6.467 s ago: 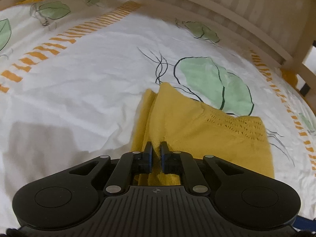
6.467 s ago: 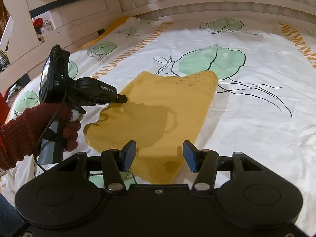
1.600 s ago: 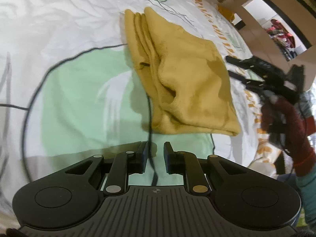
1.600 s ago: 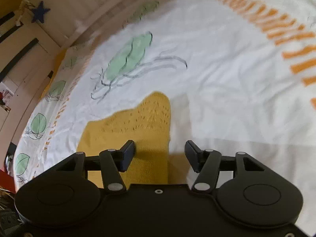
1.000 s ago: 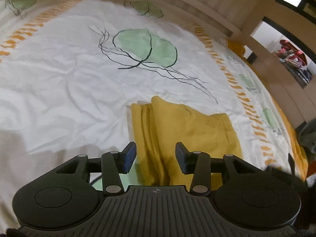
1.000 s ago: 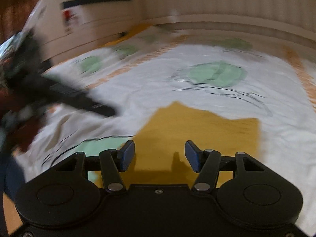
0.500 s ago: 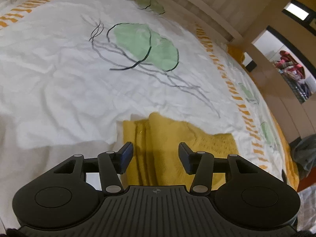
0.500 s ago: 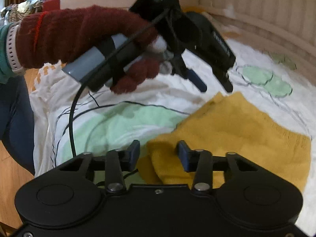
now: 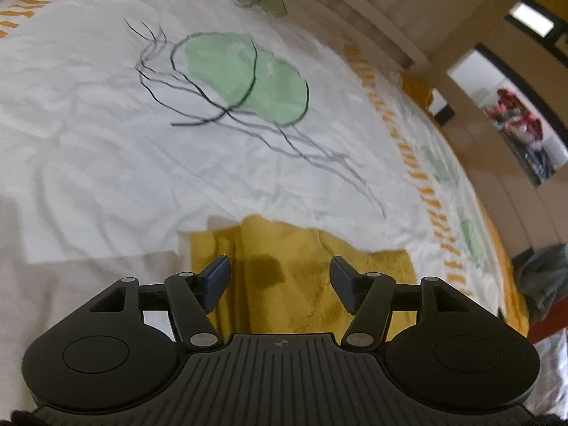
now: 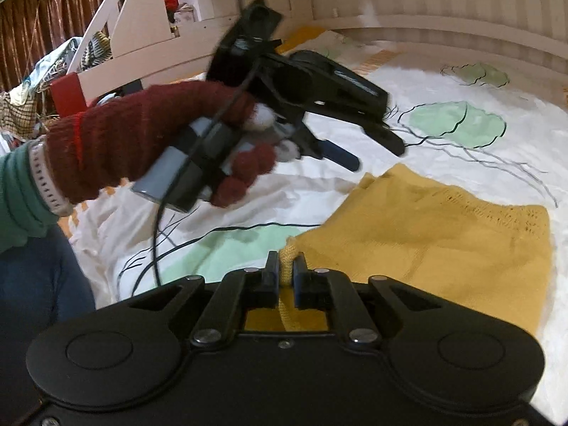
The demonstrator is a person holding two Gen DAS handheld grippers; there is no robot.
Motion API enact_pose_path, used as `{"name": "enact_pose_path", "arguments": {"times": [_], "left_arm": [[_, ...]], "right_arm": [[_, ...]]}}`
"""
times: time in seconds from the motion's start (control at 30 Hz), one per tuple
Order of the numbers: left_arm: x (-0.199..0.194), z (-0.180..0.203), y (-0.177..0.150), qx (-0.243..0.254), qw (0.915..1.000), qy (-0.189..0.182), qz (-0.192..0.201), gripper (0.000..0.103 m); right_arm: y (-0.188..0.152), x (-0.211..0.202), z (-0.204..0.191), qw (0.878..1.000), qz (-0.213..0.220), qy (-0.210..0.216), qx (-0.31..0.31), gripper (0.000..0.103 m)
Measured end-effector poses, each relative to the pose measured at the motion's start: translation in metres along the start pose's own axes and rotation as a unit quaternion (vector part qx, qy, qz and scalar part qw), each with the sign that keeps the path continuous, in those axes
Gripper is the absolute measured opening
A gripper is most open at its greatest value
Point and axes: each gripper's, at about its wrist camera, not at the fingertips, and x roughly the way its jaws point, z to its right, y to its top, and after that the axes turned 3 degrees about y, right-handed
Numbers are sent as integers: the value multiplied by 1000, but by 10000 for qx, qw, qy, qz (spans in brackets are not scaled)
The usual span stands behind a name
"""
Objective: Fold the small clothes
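A folded yellow knit garment (image 10: 426, 234) lies on the white leaf-print bedsheet (image 10: 443, 81). My right gripper (image 10: 285, 271) is shut on the garment's near left corner, the knit pinched between its pads. In the left wrist view the same garment (image 9: 305, 284) lies just beyond my left gripper (image 9: 280, 273), whose jaws are opening above its layered folded edge, with no pad pressing on the cloth. The left gripper (image 10: 376, 147) also shows in the right wrist view, held by a hand in a red glove (image 10: 149, 138), hovering over the sheet left of the garment.
A wooden bed frame (image 9: 372, 3) curves around the far side of the sheet. White slatted furniture (image 10: 149, 35) and piled clothes (image 10: 53, 71) stand at the left. A doorway (image 9: 514, 106) shows at the right, and the person's blue trouser leg (image 10: 35, 284) is at the lower left.
My right gripper has closed on the garment's near corner. My left gripper's jaws have spread wider and it has moved closer over the garment's folded edge.
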Motion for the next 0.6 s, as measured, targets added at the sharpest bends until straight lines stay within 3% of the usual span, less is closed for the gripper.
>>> {"name": "enact_pose_path", "arguments": {"times": [0.27, 0.3, 0.33, 0.37, 0.6], "left_arm": [[26, 9, -5, 179, 9995, 261, -89, 57], [27, 9, -5, 185, 9993, 311, -74, 42], [27, 10, -6, 189, 9991, 386, -33, 18], [27, 11, -8, 213, 9987, 460, 72, 10], [-6, 20, -12, 491, 9960, 396, 627, 10]], "right_arm": [[-4, -1, -5, 9997, -164, 47, -156, 13], [-4, -1, -5, 9997, -176, 49, -154, 13], [-4, -1, -4, 9997, -179, 41, -156, 13], [-3, -1, -4, 9997, -182, 37, -162, 13], [-2, -5, -5, 9996, -161, 87, -211, 13]]}}
